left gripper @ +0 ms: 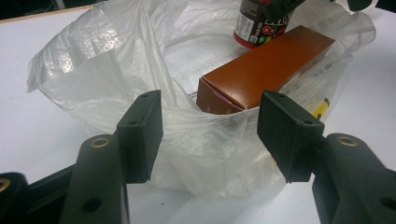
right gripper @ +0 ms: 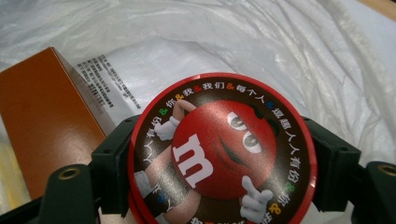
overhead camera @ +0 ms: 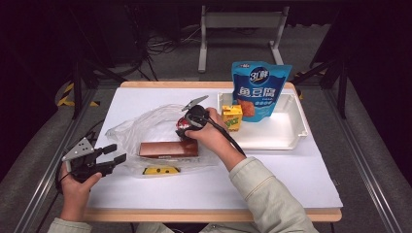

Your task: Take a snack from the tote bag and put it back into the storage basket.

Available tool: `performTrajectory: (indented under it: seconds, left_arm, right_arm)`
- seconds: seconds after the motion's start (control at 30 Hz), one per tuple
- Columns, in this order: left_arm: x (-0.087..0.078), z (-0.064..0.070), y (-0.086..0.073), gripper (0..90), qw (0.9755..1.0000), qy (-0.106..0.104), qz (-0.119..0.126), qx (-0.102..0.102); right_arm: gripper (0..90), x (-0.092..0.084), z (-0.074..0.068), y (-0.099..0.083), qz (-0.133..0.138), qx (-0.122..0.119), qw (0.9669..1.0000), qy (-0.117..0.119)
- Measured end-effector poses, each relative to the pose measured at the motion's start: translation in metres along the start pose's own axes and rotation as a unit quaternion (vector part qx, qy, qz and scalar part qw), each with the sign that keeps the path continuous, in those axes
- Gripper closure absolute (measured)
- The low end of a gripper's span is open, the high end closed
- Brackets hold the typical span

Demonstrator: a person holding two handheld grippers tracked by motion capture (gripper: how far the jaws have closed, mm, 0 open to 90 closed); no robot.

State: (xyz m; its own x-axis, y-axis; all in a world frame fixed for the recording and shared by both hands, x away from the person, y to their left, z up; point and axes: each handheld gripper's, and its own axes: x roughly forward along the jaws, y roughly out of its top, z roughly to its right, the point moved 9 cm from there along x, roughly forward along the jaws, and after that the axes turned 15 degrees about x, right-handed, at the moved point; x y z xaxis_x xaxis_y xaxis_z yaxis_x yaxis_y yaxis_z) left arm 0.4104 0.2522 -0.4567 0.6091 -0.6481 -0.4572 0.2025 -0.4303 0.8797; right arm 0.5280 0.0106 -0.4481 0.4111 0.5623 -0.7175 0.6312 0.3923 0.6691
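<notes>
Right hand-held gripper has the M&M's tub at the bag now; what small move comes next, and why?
Probably lower the M&M's tub a little further into the clear plastic bag and only then open. The right hand-held gripper clamps the tub by its sides beside the brown box, with bag film under it. The left hand-held gripper stands open at the bag's rim, not gripping it.

Can [right gripper: 223, 151] lid hides its own body in the right gripper view, bottom edge cut off; in the left gripper view can top cut by frame edge. Brown box [left gripper: 261, 70] far end behind bag [left gripper: 116, 60] folds. Yellow item [overhead camera: 160, 171] under the bag, print too small to read. Pouch [overhead camera: 257, 90] text partly legible.
</notes>
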Motion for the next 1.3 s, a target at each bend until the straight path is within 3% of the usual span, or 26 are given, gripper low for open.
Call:
performTrajectory:
  seconds: [0.23, 0.93, 1.3]
  left_arm:
    - [0.001, 0.0, 0.0, 41.3, 1.0, -0.001, -0.002, 0.003]
    - [0.001, 0.0, -0.001, 41.4, 1.0, -0.001, -0.004, 0.003]
    - [0.002, 0.0, -0.001, 41.3, 1.0, -0.001, -0.003, 0.004]
  right_arm:
    - [25.2, -0.011, -0.006, 0.009, 0.008, 0.001, 0.9999, 0.006]
    - [25.2, -0.049, -0.019, 0.035, 0.039, -0.025, 0.9988, 0.015]
    - [25.2, -0.069, -0.016, 0.04, 0.05, -0.032, 0.9982, 0.014]
